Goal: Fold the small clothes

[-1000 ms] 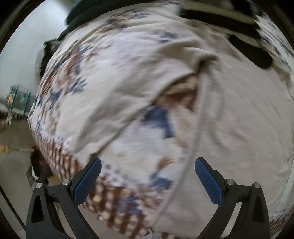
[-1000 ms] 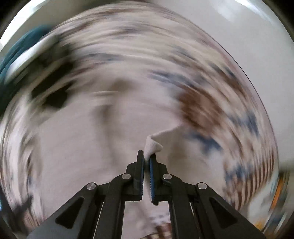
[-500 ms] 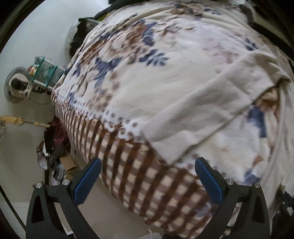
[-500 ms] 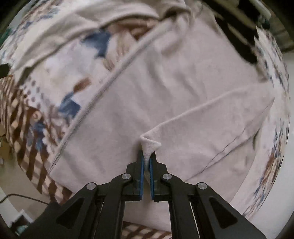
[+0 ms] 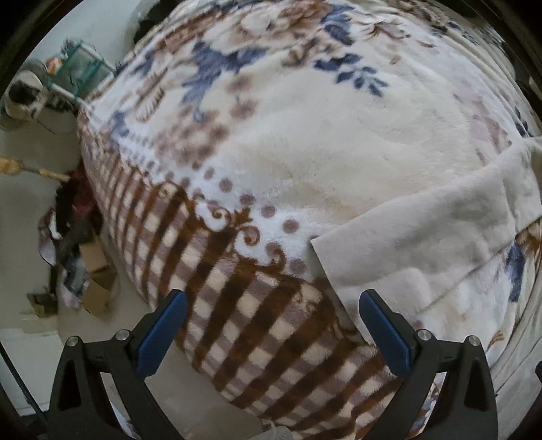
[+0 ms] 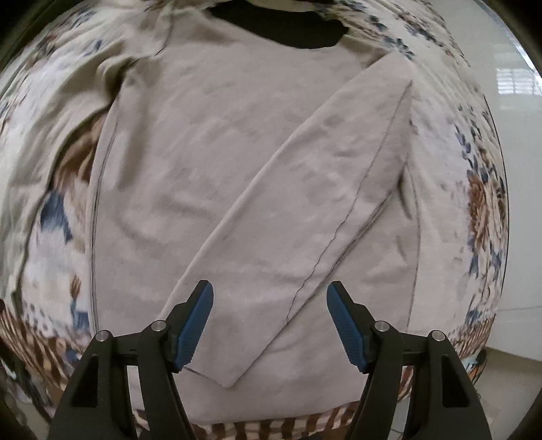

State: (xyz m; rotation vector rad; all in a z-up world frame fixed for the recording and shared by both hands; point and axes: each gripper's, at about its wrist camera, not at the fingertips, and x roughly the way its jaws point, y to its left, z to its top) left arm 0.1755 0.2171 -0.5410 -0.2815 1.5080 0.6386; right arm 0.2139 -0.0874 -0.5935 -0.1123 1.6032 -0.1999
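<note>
A beige long-sleeved shirt (image 6: 210,176) with a black collar (image 6: 291,30) lies flat on a patterned blanket (image 6: 474,203). Its right sleeve (image 6: 325,210) is folded diagonally across the body, the cuff near the hem. My right gripper (image 6: 270,325) is open and empty just above that cuff. In the left wrist view the other sleeve (image 5: 416,233) lies stretched out to the right on the blanket (image 5: 305,142). My left gripper (image 5: 271,325) is open and empty over the checked blanket border, left of that sleeve's cuff.
The blanket covers a bed; its checked edge (image 5: 237,321) drops to a pale floor (image 5: 27,210). On the floor to the left are cardboard and a heap of clothes (image 5: 74,243), a teal rack (image 5: 81,64) and a fan-like object (image 5: 23,91).
My right gripper opened and let go of the sleeve cuff, which now lies folded across the shirt. My left gripper swung left, away from the shirt body toward the bed's edge.
</note>
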